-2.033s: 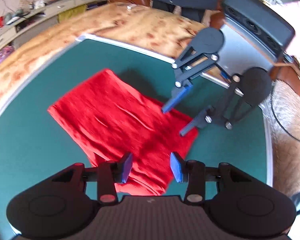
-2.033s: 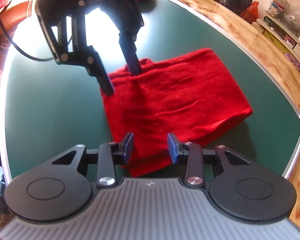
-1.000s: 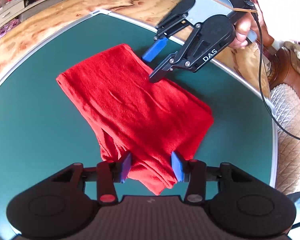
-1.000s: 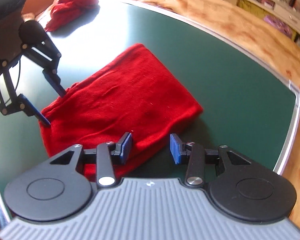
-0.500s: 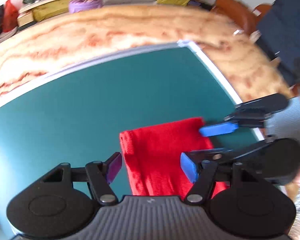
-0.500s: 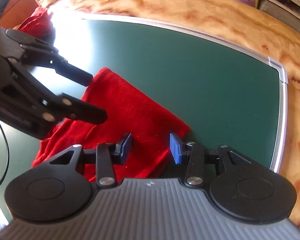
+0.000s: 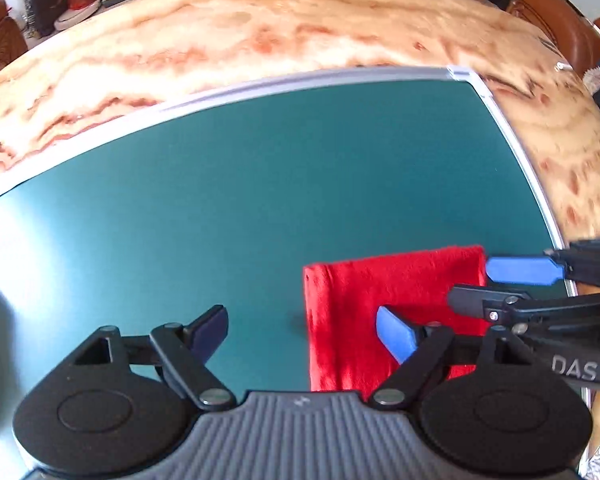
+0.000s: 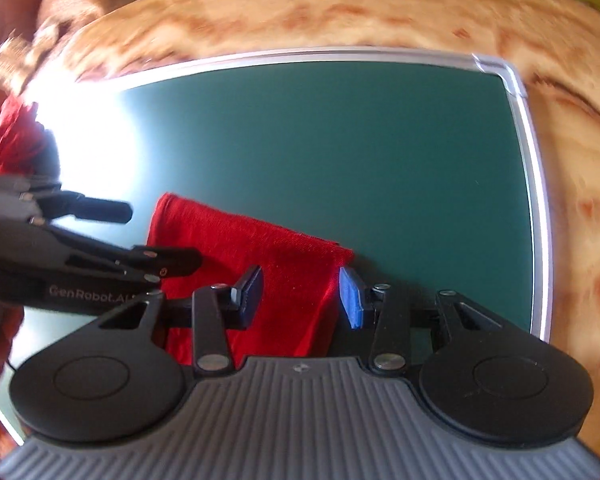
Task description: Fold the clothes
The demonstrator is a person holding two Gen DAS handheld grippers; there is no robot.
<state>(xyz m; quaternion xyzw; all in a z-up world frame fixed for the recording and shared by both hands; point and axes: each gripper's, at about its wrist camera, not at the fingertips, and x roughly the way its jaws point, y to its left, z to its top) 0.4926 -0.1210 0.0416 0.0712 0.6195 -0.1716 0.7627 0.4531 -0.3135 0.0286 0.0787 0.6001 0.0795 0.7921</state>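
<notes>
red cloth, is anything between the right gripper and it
Nothing visible. The folded red cloth lies flat on the green mat, right below the right gripper; its open fingers straddle the cloth's near corner. The left gripper is off to one side.

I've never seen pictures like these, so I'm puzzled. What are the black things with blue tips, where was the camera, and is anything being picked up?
They are tongs: a person holds one in each hand, and each has a camera looking out along its two fingers. So one picture is seen from the left tongs and the other from the right tongs. Each also shows the other pair poking in from the side.

Below them lies a folded red cloth on a green mat, which sits on a wooden table. More red cloth lies at the far left of the right picture.

Nothing is held. The left tongs have just been opening, with only mat between the tips. The right tongs are open above the cloth's edge.
</notes>
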